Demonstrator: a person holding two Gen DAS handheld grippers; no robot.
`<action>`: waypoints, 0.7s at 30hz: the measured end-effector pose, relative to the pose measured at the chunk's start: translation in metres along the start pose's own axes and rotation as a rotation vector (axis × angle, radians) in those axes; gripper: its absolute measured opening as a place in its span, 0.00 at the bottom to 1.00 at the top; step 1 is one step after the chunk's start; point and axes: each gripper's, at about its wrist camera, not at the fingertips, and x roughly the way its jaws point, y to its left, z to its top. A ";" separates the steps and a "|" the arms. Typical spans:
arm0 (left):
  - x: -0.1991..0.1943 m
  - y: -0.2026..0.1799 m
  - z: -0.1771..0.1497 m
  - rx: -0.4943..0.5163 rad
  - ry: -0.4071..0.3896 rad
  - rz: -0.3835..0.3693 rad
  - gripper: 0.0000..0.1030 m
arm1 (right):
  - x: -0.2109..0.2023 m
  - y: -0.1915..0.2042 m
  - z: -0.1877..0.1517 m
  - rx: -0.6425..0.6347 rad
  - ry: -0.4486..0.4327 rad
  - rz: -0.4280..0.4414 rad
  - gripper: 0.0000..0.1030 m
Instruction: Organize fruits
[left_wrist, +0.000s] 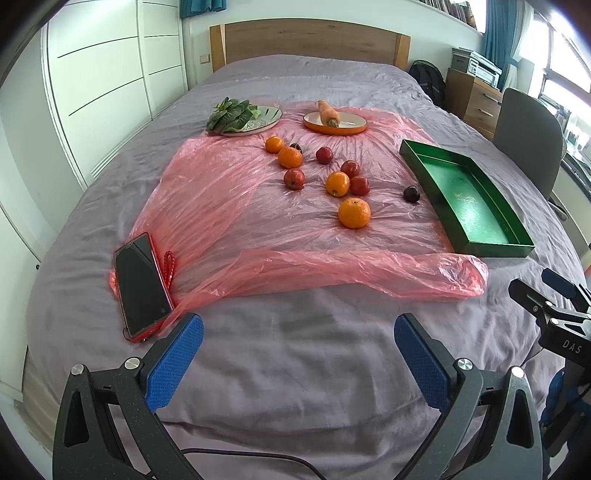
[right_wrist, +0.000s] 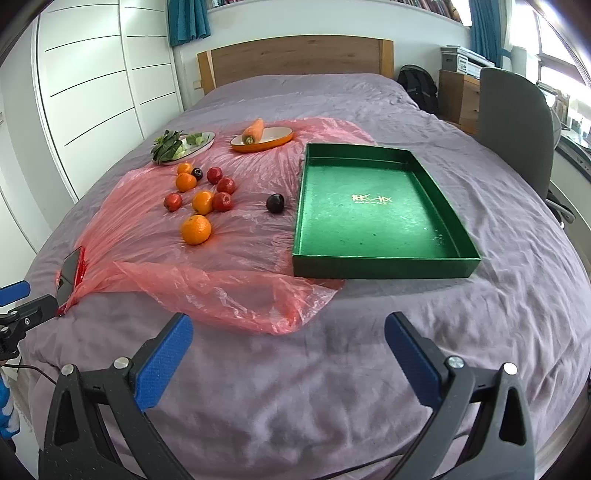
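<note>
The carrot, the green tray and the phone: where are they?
Carrot (left_wrist: 328, 112), left wrist view, middle of its body.
Green tray (right_wrist: 373, 218), right wrist view, bare floor.
Phone (left_wrist: 141, 285), left wrist view, screen centre.

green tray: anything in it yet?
Empty. The green tray shows only its bare floor with gold lettering; all fruit, like the nearest orange, lies on the pink plastic.

Daylight enters from the windows (left_wrist: 561, 55) at the right; we see them blown out to white in both views. The bedspread (left_wrist: 295, 350) is evenly and softly lit, with faint shadows in its folds. We note weak shadows under the oranges (left_wrist: 354, 213) and mild sheen on the pink plastic sheet (left_wrist: 229, 206) and inside the green tray (right_wrist: 373, 214). Focus is sharp at centre. Fisheye distortion bends the wardrobe (right_wrist: 92, 92) lines, and dark vignetting fills the corners.
</note>
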 end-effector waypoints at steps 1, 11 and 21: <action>0.002 0.001 0.001 -0.001 0.003 -0.001 0.99 | 0.001 0.001 0.002 -0.001 0.001 0.004 1.00; 0.024 0.007 0.023 -0.012 0.044 -0.041 0.98 | 0.020 0.013 0.024 0.022 0.014 0.062 1.00; 0.051 0.007 0.050 0.025 0.038 -0.074 0.93 | 0.055 0.038 0.052 0.033 0.033 0.145 1.00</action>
